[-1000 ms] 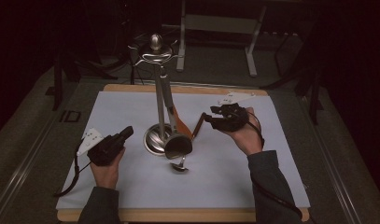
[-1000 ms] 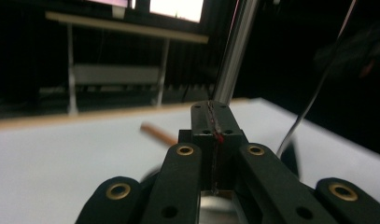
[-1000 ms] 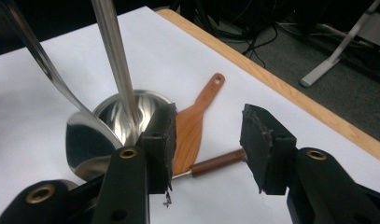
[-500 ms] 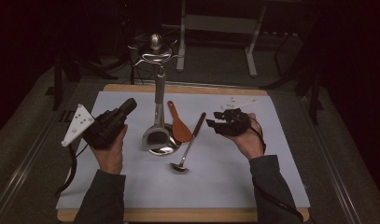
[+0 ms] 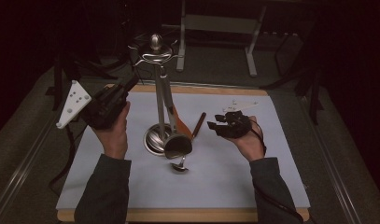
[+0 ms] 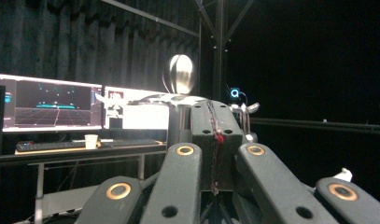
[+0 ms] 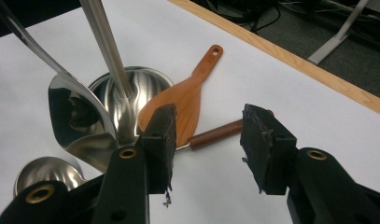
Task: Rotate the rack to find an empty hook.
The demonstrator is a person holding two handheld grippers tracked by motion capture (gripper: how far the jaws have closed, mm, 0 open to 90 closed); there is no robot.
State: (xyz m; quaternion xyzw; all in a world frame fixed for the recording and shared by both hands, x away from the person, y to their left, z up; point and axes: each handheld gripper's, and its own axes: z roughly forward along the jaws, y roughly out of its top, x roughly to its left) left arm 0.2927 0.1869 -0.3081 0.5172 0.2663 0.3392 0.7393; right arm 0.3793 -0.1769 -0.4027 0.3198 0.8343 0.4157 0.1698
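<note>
The right gripper [image 5: 214, 127] hovers low over the white mat [image 5: 271, 177], jaws apart and empty, aimed at the brown-handled ladle [image 7: 211, 134] lying just right of the utensil stand [image 5: 158, 93]. The ladle's handle sits right between the open jaws in the right gripper view, its steel bowl [image 7: 45, 173] resting at the stand's foot. To take it cleanly, the claw should probably come down square across the wooden grip, away from the wooden rice paddle [image 7: 187, 95] that lies touching alongside, and close fully before lifting, so the paddle isn't dragged.

The left gripper [image 5: 127, 88] is up by the stand's top hooks, jaws closed on nothing, near the knob [image 6: 180, 73].

The count: one stand, one steel spatula [image 5: 177, 143] hanging from it, one ladle and one paddle flat on the mat. Two grippers.
</note>
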